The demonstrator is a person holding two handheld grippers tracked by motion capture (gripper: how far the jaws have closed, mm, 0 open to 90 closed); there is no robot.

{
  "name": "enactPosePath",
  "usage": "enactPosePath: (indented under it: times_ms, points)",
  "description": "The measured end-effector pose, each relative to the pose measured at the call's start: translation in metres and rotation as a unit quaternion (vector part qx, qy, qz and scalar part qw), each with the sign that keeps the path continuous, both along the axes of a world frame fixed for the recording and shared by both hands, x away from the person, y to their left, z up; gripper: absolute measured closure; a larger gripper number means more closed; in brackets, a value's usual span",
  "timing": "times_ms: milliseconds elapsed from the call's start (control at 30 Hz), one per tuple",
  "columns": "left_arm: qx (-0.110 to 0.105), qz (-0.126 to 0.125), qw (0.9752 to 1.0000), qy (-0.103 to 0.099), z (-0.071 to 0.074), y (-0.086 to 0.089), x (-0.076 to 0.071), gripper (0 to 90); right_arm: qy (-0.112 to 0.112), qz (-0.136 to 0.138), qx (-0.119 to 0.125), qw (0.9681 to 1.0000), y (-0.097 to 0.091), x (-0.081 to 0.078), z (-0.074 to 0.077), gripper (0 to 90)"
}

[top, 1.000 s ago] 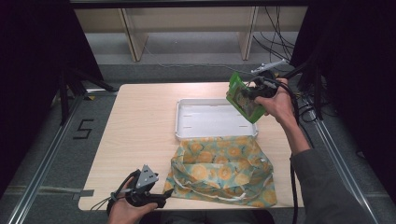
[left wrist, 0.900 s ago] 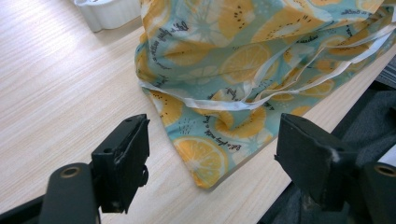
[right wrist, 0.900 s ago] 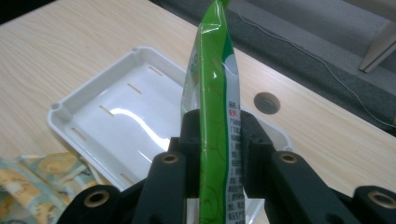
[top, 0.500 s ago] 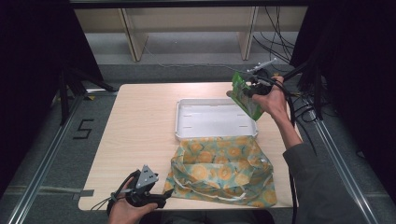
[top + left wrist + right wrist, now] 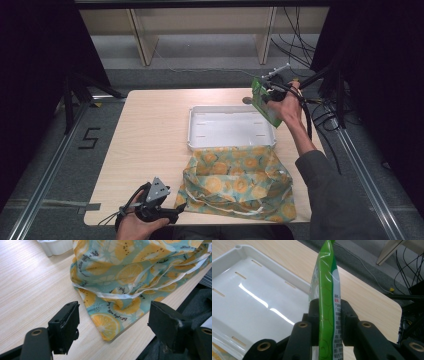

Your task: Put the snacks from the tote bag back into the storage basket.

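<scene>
While the left gripper (image 5: 172,216) rests at the near edge of the table (image 5: 150,130), its jaws stand wide apart with nothing between them, aimed at the near corner of the fruit-print cloth bag (image 5: 130,290); probable reason: ready to catch the bag's edge and hold it for loading. Bag lies flat and crumpled on the near half of the table, its white drawstring (image 5: 112,296) trailing across the folds, its far edge touching or just overlapping the near rim of the white tray (image 5: 191,131). Tray looks empty, glossy floor with small slots. Farther off, the right gripper (image 5: 266,95) is clamped on a green snack packet (image 5: 327,302), pinched at its lower part so it stands edge-on and upright between the pads; a grip on the flat faces keeps the thin packet from swinging. Packet is held in the air over the tray's far right corner; whether its lower end touches the rim cannot be told from the high view. Versus one second ago: right hand and packet have shifted slightly lower and toward the far right corner of the tray; left gripper and bag unchanged.
</scene>
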State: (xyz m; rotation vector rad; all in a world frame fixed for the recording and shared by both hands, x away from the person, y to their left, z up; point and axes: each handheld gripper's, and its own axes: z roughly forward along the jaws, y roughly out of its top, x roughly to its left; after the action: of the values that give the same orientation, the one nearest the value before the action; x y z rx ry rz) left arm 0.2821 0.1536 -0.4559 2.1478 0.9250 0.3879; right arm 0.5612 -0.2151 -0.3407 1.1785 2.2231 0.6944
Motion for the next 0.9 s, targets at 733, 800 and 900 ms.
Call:
enactPosePath:
  times_ms: [733, 800, 900]
  points:
    - [0.016, -0.007, 0.9998, 0.009, 0.001, 0.001, 0.000, 24.4, 0.004, -0.011, -0.064, 0.9979, 0.014, 0.020, -0.004, 74.8]
    - [0.022, -0.013, 0.9996, 0.006, 0.002, 0.001, 0.000, 24.4, 0.004, -0.013, -0.061, 0.9980, 0.015, 0.021, -0.005, 74.8]
    - [-0.006, 0.002, 1.0000, 0.001, 0.000, -0.002, -0.001, 24.4, 0.013, -0.021, -0.059, 0.9980, 0.017, 0.024, -0.009, 74.8]
